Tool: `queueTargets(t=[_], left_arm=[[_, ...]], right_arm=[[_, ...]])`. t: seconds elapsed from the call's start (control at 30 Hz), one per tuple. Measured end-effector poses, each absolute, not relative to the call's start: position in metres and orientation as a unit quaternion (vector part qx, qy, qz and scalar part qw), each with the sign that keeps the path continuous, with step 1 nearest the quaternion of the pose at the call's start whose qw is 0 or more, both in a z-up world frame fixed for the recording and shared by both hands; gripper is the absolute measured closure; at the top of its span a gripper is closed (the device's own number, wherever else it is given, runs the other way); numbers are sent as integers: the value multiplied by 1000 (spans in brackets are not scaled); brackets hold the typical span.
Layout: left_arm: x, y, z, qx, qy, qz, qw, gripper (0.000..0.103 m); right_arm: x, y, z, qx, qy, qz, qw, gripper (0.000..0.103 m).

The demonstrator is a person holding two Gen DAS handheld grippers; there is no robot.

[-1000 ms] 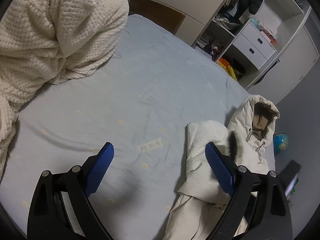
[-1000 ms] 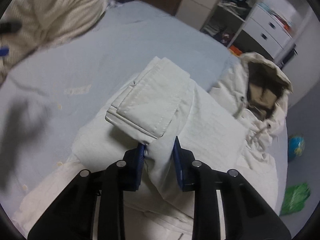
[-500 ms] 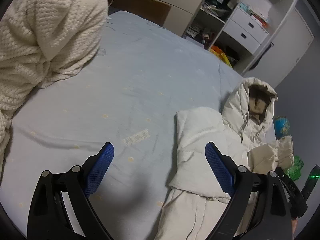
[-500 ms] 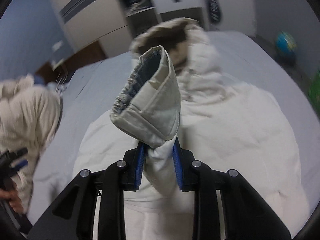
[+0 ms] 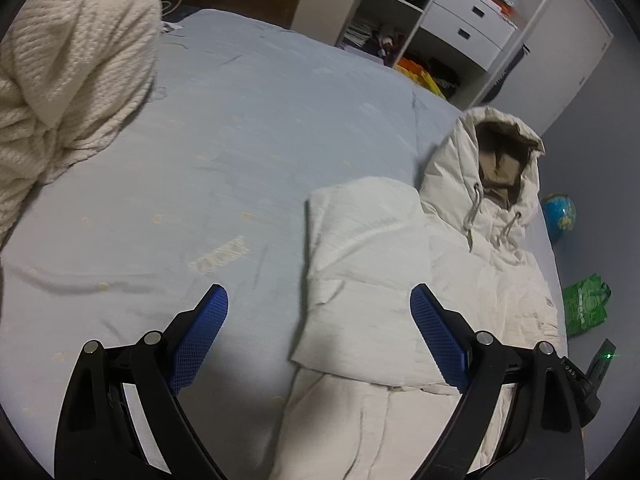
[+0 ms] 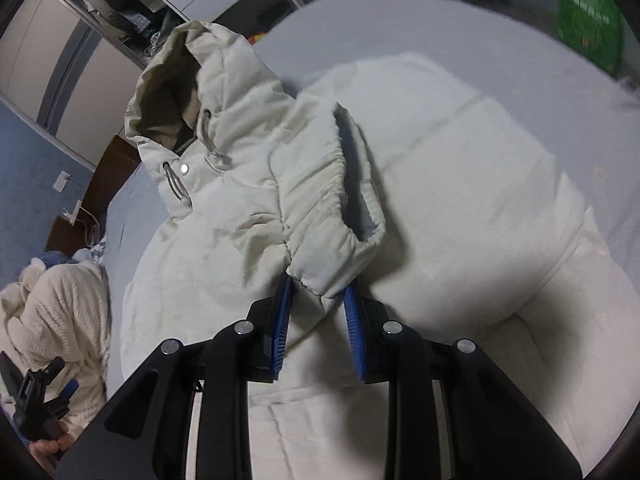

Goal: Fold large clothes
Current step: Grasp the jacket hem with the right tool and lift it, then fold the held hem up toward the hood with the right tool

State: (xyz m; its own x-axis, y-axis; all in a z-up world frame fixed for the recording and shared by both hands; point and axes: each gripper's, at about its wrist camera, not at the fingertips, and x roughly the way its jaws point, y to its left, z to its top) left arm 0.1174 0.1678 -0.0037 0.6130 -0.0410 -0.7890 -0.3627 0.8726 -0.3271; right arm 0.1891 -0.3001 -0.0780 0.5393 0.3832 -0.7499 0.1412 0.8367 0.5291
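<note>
Your right gripper is clamped on the elastic cuff of the cream padded hooded jacket, w/ the sleeve lifted over the jacket's chest. The jacket lies spread on the pale blue bedsheet; its hood points toward the white drawer unit.

Risks, as I judge them: your blue pads pinch only the cuff's edge, so slick puffy fabric could slip out if you swing fast. Let go too early and the sleeve prob. springs back off the body, since the padding looks bouncy. The already folded sleeve panel on the other side could also get dragged open if you tug the whole coat.

Pose: your right gripper sits low over the jacket's middle, fingers aimed toward the hood, cuff opening facing up. Your left gripper hangs above the bed w/ its fingers spread wide, holding nothing, straddling the folded panel's near edge. A cream knitted blanket is heaped well apart at far left.
</note>
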Motion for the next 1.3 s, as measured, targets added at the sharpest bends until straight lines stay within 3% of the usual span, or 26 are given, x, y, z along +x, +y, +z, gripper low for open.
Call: queueTargets(t=[0.1,0.17,0.3,0.53,0.9,1.3], left_arm=[[128,155,-10,-228,441,81,864,14],[133,149,-12,-222,446,76,864,14],[147,134,-16,-213,453,65,863,14],[169,109,-27,-198,463,39,863,14],[195,82,-39,-159,463,3,872,12],[206,102,-64,-179,460,11,870,10]], right_arm=[[190,-304,-82,279,479,84,828,72],[189,-310,-81,287,481,88,824,61],[185,-337,-73,304,469,75,826,48],[228,-364,-50,326,438,88,833,46],[379,-328,-18,310,444,185,820,33],[503,-303,-56,419,435,233,763,32]])
